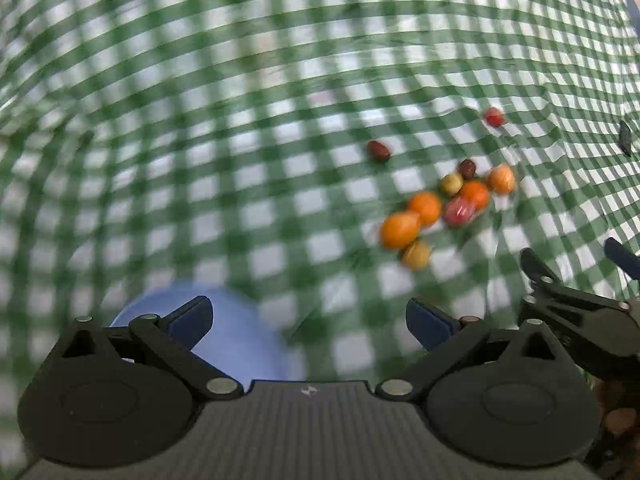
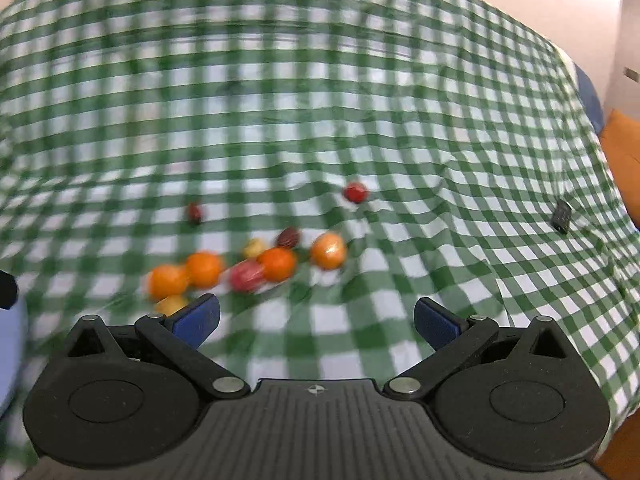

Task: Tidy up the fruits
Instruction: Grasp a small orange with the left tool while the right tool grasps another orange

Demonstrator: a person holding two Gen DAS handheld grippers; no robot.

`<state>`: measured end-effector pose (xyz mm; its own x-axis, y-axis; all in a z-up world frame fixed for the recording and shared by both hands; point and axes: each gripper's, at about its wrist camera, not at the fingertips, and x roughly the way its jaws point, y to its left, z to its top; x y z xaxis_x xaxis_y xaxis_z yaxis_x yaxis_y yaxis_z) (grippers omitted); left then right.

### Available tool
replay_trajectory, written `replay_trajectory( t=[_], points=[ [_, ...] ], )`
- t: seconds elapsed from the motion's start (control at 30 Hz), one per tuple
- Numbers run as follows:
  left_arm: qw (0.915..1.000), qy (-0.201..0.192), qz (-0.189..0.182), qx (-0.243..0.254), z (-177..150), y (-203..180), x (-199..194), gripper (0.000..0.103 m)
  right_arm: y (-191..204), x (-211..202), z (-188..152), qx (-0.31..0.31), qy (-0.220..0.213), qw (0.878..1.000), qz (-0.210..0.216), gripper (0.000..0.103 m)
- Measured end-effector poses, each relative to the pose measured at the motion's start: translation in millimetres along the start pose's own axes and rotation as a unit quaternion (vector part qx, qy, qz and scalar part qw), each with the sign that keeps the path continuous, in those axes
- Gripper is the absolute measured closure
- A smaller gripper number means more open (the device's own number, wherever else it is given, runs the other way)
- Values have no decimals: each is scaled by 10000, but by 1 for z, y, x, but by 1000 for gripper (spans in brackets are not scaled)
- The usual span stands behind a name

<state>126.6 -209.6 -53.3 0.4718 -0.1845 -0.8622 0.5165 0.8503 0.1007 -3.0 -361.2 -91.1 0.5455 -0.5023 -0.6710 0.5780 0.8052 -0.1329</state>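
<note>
Two grippers are in our hands, both with blue-padded fingers spread wide and nothing between them. Our left gripper (image 1: 308, 320) hangs over the green-and-white checked cloth (image 1: 240, 160) covering the desk, with a pale blue round plate (image 1: 240, 344) just under its left finger. Our right gripper (image 2: 316, 320) sits to its right, its black linkage showing at the left view's right margin.

Bare cloth lies between both sets of fingers, so we have open room straight ahead. Ahead and right of the left gripper, and ahead and left of the right one, lies the blurred cluster of small round orange, yellow and pinkish-red fruits (image 2: 248, 268), its nearest yellow piece just beside the right gripper's left finger. Beyond the cluster, a dark red fruit (image 2: 195, 213) and a bright red fruit (image 2: 355, 192) lie apart on the cloth. Far right, a small black object (image 2: 561, 215) rests near the cloth's edge, where it drops away.
</note>
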Motion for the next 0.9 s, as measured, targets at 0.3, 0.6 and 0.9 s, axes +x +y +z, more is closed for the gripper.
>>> replay_trajectory(
  t=[0.3,0.6,0.9],
  points=[
    [9956,650,-177,647,51,-54,100,0,-18,106,2,165,358,9990,-189,1],
    [9930,1033,-292,501,66,-54,149,29,-24,168,11,78,96,9994,338,34],
    [9963,721,-415,212,70,-39,120,62,-52,162,18,671,-13,9967,463,65]
  ],
)
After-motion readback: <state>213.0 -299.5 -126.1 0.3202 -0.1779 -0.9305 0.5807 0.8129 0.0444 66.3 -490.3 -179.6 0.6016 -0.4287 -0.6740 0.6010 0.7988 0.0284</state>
